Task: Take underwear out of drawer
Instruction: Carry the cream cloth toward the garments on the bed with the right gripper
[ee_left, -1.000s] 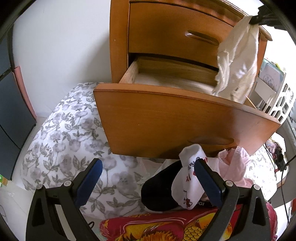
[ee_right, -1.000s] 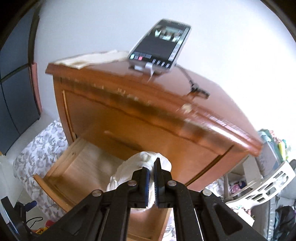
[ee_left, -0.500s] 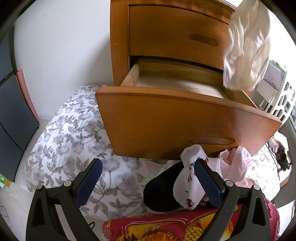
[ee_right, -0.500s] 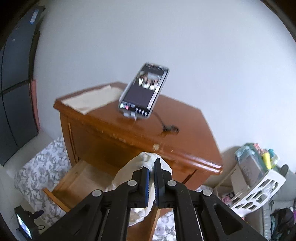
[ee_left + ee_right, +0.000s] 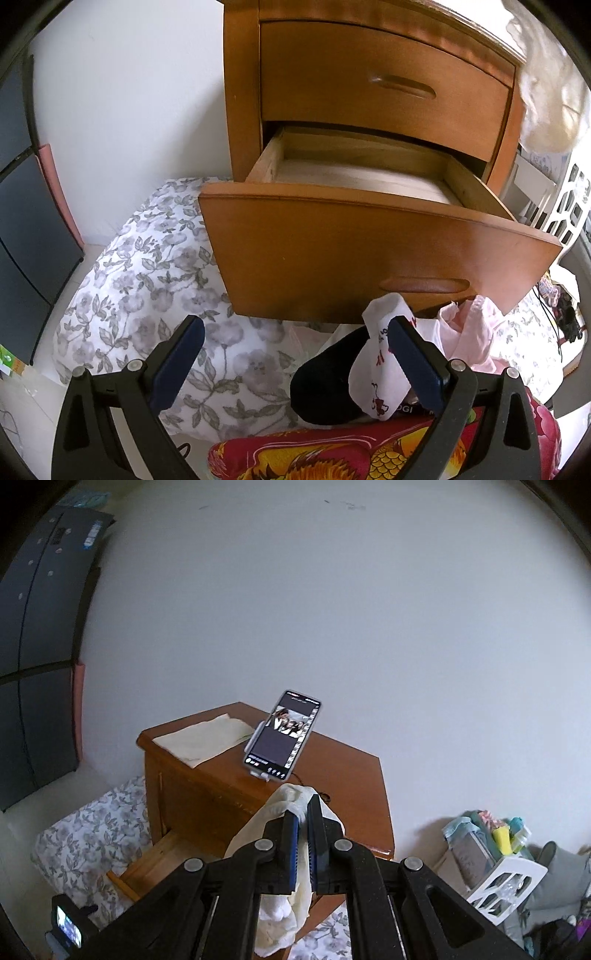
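Underwear [image 5: 550, 92] shows at about 2 o'clock in the left wrist view, a pale bunch hanging beside the nightstand, clear of the open drawer [image 5: 369, 254], which looks bare inside. Left gripper [image 5: 295, 354] sits wide open with nothing between its jaws. Right wrist view: right gripper [image 5: 303, 812] is clamped on the cream cloth at 6 o'clock. Looks light, floppy stuff, so I'd pinch a bunched fold, not a loose edge.
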{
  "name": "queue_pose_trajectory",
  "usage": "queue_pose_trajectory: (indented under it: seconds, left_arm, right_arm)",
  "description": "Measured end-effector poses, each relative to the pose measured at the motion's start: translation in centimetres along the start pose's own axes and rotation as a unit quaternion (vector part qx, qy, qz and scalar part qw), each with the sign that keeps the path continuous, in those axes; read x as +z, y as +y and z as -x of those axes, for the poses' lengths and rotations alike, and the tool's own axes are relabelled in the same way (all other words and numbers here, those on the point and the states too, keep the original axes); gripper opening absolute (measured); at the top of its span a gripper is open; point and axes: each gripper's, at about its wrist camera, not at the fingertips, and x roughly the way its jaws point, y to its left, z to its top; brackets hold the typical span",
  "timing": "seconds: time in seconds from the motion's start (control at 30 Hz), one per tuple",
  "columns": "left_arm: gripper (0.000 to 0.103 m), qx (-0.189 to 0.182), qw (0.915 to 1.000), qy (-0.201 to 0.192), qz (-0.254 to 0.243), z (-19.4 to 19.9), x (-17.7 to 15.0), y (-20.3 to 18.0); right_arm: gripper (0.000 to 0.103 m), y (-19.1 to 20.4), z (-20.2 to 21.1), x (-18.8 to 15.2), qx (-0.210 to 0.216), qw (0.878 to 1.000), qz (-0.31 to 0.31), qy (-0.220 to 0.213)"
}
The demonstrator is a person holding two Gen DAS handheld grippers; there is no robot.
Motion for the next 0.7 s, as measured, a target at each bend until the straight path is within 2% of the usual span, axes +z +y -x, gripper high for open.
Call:
queue_pose_trajectory:
  seconds: [0.5, 0.7]
  left_arm:
    - [0.099, 0.009, 0.9998, -0.017, -0.001, 0.7, 0.1, 0.0]
    - [0.099, 0.010, 0.9998, -0.017, 0.001, 0.8, 0.0, 0.1]
  right_arm:
    - [0.004, 3.2, 4.4, -3.4, 0.053, 0.998, 0.033, 0.000]
    - [0.004, 4.0, 4.5, -6.1, 0.081, 0.996, 0.026, 0.034]
